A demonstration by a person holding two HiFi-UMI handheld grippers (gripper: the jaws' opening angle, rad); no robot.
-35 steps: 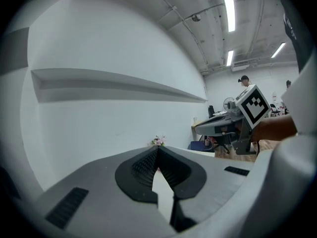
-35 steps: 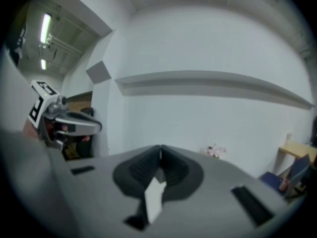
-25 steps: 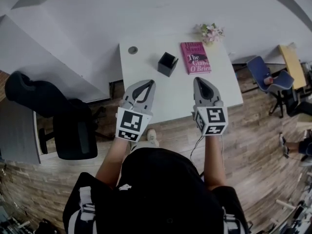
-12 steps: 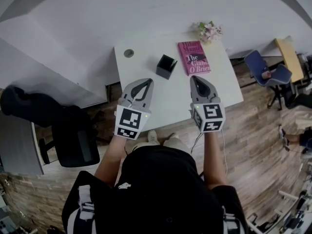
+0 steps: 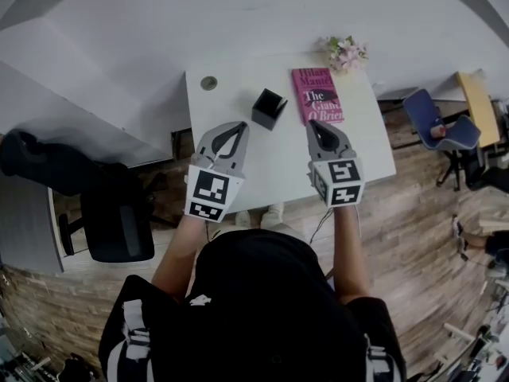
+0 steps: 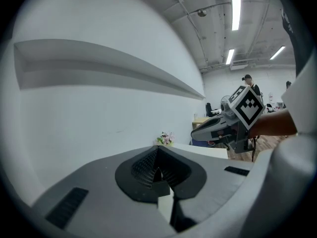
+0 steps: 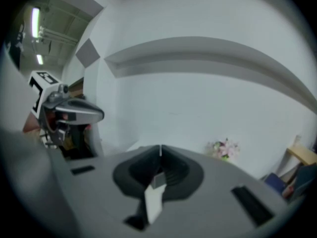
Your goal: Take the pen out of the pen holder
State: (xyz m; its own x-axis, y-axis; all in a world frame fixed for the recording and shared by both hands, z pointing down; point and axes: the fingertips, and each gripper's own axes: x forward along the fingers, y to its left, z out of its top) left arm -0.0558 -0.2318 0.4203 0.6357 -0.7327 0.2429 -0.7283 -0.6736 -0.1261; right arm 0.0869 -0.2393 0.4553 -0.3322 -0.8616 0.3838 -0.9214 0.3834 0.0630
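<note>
The left tongs are pressed together with nothing between them. In the left gripper view their tips meet in a point. The right tongs are pressed together too and carry nothing. Both pairs are held over the near half of the white tabletop, the left toward its left edge and the right past the middle, and both point at the far edge. The tips of the right tongs lie just by the near left corner of a pink book. The black pen holder stands just left of that book, near the middle of the far half. No pen can be made out in it from above. A small bunch of flowers sits at the far right corner, and a round cable port near the far left corner. A black office chair stands on the wooden floor, off the left edge.
</note>
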